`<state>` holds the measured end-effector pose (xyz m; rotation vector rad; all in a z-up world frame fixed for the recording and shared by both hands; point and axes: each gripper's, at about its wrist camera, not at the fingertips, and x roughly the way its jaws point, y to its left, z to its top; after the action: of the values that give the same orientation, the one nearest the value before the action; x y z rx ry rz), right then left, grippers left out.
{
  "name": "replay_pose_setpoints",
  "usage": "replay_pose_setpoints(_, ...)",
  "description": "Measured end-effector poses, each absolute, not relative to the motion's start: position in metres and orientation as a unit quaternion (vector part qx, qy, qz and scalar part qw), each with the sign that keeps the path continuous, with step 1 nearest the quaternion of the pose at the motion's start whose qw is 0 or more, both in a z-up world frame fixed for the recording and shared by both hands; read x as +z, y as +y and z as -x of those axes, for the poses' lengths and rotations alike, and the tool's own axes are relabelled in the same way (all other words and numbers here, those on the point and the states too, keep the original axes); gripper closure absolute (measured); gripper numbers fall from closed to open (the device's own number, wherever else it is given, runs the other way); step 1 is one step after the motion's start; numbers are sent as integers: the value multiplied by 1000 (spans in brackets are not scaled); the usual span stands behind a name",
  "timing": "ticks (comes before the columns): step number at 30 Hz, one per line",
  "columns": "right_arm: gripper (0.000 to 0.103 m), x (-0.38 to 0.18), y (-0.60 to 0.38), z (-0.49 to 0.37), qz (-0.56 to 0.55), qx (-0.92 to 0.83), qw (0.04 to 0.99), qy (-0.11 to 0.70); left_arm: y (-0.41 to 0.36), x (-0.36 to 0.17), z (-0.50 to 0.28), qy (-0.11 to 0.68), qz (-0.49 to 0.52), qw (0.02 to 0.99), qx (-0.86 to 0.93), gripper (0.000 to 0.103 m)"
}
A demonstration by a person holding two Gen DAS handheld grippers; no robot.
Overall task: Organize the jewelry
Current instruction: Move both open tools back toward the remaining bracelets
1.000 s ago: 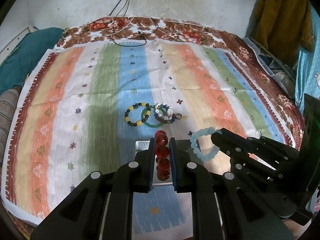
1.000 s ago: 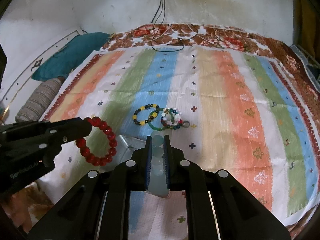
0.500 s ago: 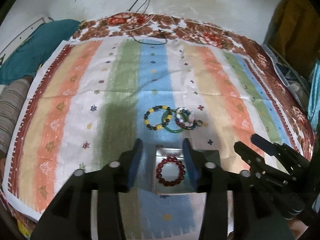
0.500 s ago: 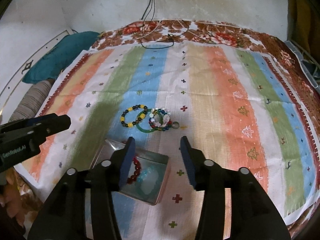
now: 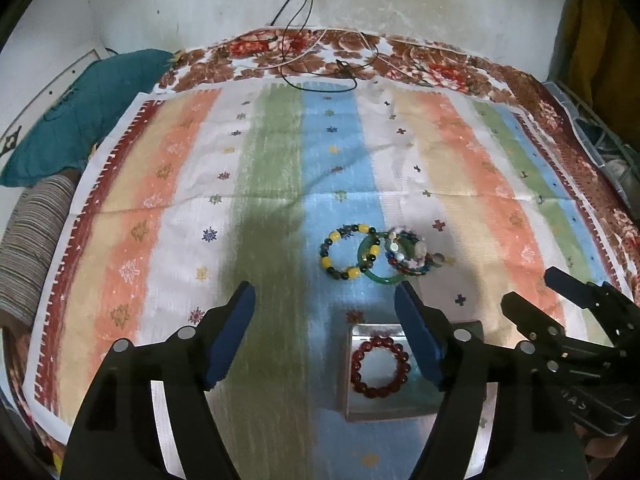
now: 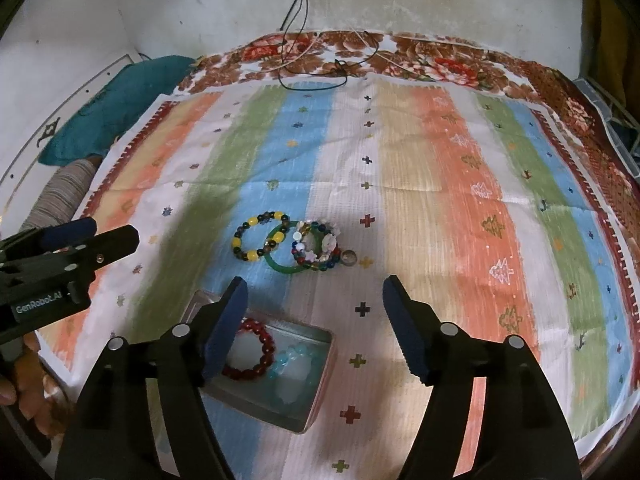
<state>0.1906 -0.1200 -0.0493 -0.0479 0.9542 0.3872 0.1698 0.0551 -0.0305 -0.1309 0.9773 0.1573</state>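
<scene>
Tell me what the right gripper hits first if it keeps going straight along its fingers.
Probably bare striped cloth. The right gripper, jaws opening with nothing between them, points just right of the metal tin and short of the bracelet pile. Depth is uncertain.

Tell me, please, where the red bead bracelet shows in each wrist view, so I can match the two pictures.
Left wrist: red bead bracelet lies low, right of centre, in the metal tin.
Right wrist: red bead bracelet low left, partly behind the near finger.
Shared landmark: the green bangle beyond the tin.
</scene>
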Motion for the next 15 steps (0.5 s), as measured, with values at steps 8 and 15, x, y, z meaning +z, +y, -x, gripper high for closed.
replay_pose_setpoints(8, 32, -61, -118, -212, 30, 176, 864, 470, 62, -46, -186, 486, 76, 867, 81, 27)
replay_pose_setpoints(15, 28, -74, -111, -229, 42, 171, 858, 483, 66, -59, -203, 495, 78, 861, 89, 25)
